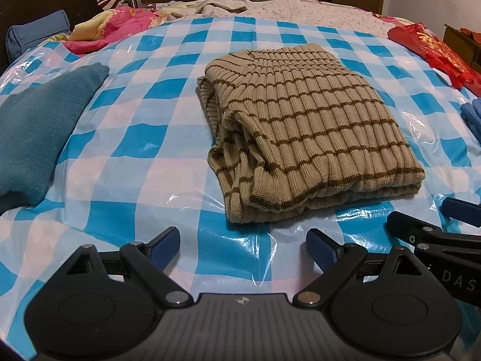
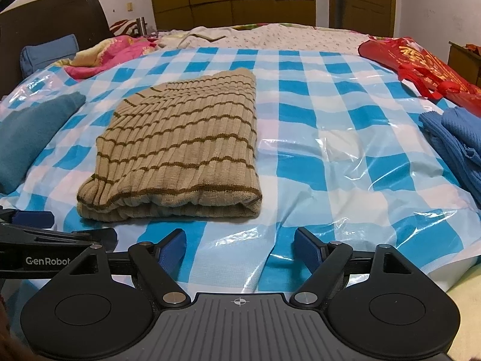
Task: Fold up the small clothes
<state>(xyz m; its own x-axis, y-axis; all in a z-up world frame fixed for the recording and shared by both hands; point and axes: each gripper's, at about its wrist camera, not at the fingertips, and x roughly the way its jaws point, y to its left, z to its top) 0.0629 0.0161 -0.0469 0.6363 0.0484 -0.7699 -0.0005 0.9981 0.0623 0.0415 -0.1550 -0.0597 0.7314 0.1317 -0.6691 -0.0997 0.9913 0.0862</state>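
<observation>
A tan ribbed sweater with brown stripes [image 1: 306, 126] lies folded into a rectangle on the blue-and-white checked plastic sheet [image 1: 144, 138]. It also shows in the right wrist view [image 2: 180, 150]. My left gripper [image 1: 242, 248] is open and empty, just in front of the sweater's near edge. My right gripper [image 2: 239, 248] is open and empty, in front of the sweater's right corner. The right gripper's fingers [image 1: 421, 231] show at the right edge of the left wrist view.
A folded teal garment [image 1: 39, 132] lies at the left. A blue knit garment [image 2: 454, 144] lies at the right. A red bag [image 2: 421, 66] sits at the far right. A pink quilt [image 1: 114, 30] and a blue pillow [image 1: 36, 33] lie at the back left.
</observation>
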